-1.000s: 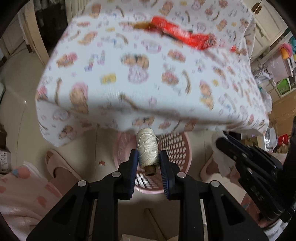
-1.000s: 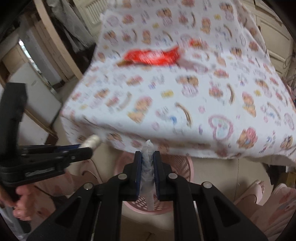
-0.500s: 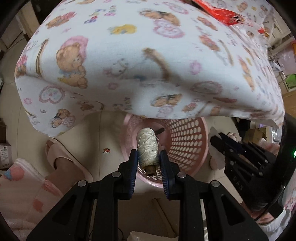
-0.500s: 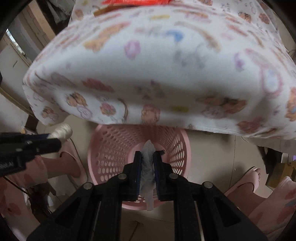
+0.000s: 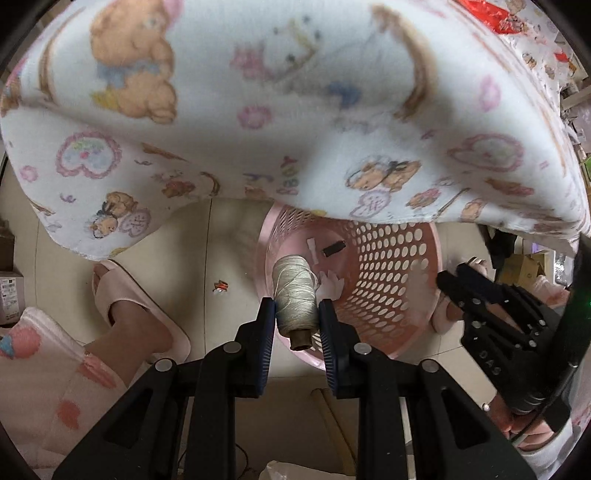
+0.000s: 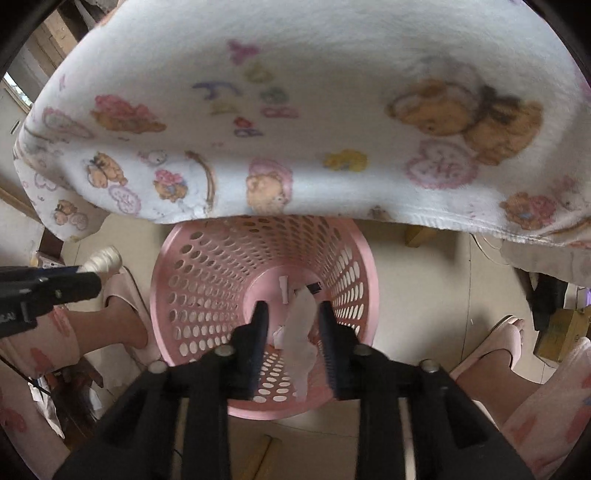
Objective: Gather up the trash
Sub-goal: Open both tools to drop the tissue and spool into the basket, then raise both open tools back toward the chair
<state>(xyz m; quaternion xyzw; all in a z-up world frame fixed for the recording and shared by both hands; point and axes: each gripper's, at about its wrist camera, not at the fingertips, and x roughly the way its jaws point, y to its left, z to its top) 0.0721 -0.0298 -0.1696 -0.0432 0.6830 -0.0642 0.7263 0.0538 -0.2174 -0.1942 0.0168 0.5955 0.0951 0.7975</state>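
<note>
My left gripper is shut on a cream thread spool, held over the near left rim of a pink perforated basket on the floor. My right gripper hangs over the basket mouth and its jaws are opening. A white crumpled tissue sits loose and blurred in the gap, nearer the right finger. In the left wrist view the right gripper shows at the basket's right. A red wrapper lies on the table top, far right.
A bear-print tablecloth overhangs the basket's far side. White paper scraps and a dark piece lie in the basket bottom. Feet in pink slippers flank it. A red scrap lies on the floor; boxes stand right.
Both grippers have sunk from table height to just above the basket. The right jaws have spread apart and let go of the tissue. The left still grips the spool.
</note>
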